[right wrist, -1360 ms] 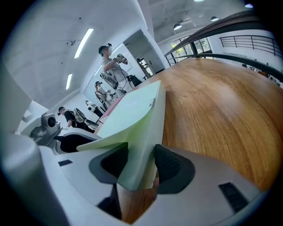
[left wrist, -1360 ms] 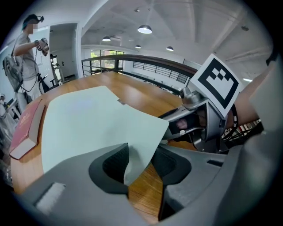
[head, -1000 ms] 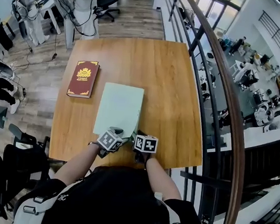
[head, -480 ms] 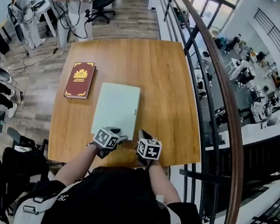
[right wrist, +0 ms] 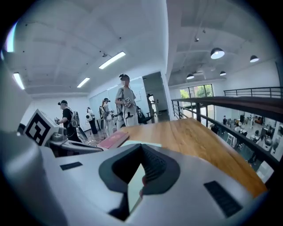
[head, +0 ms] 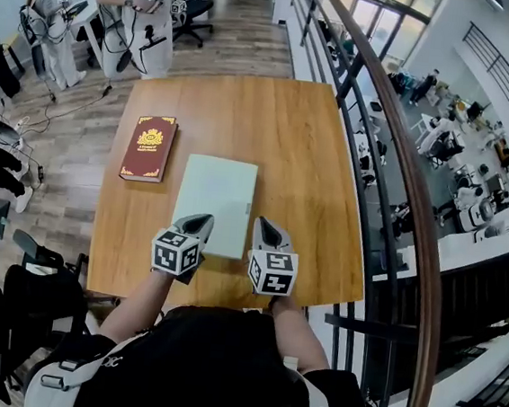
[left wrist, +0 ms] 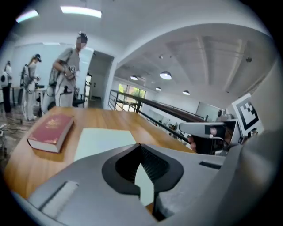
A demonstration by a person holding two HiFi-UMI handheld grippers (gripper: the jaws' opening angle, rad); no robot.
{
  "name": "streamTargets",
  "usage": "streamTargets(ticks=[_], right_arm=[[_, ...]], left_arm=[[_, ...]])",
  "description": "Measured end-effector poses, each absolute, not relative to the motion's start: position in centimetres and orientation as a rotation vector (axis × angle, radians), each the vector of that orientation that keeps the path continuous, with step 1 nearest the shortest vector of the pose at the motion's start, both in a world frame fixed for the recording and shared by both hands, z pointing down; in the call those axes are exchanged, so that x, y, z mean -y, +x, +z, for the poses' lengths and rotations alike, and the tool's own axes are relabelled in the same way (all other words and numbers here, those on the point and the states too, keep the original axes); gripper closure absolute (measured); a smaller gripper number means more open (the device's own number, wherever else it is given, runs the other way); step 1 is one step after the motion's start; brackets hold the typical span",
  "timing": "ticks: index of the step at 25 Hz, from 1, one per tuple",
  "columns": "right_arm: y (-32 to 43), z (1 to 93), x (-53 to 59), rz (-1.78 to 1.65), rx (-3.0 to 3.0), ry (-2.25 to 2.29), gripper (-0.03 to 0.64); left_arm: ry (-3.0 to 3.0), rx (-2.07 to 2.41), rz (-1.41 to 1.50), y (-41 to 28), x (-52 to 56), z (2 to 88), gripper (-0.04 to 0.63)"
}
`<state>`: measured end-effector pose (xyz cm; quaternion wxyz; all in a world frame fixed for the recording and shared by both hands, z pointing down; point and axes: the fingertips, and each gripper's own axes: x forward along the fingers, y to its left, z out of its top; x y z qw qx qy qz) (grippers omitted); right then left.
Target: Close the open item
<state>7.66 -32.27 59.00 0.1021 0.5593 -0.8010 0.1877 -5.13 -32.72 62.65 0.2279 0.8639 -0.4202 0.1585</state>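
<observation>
A pale green flat item (head: pixel 217 199), laptop-like, lies closed on the wooden table (head: pixel 304 158). My left gripper (head: pixel 200 223) hovers over its near left corner. The jaws have just been closing and now stand shut with nothing between them. My right gripper (head: pixel 264 224) hangs beside the item's near right corner, also shut and empty. In the left gripper view the shut gripper (left wrist: pixel 140 146) points over the green item (left wrist: pixel 104 139). The right gripper (right wrist: pixel 142 149) shows the same in its own view, with the green item (right wrist: pixel 134 187) below the jaws.
A dark red book (head: pixel 149 146) lies left of the green item; it also shows as the red book (left wrist: pixel 52 131). A railing (head: pixel 396 150) runs along the table's right side. People (head: pixel 134 14) and an office chair (head: pixel 194 7) stand beyond the far edge.
Both grippers have lifted up off the near edge of the green item and moved slightly apart. The left jaws, open before, are now shut.
</observation>
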Motion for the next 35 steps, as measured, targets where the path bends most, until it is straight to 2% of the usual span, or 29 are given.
streamTargets(ticks=[5,9,17,35], right_arm=[[7.2,53.3,33.1,0.454,2.455,1.721,0.615],[7.3,49.8,32.7,0.344,2.507,1.794,0.615],[7.9,48.9,31.9,0.239,2.513,1.855,0.615],[9.1,45.1,31.6,0.004,2.536,1.913,0.614]], left_arm=[[2.434,1.434,0.179,-9.2,34.7,53.6,0.594],[2.49,1.59,0.126,-11.4,34.3,49.6,0.594],[2.501,1.672,0.212,-12.1,32.9,50.6,0.594],[2.516,1.791,0.052,-14.6,32.5,45.9,0.594]])
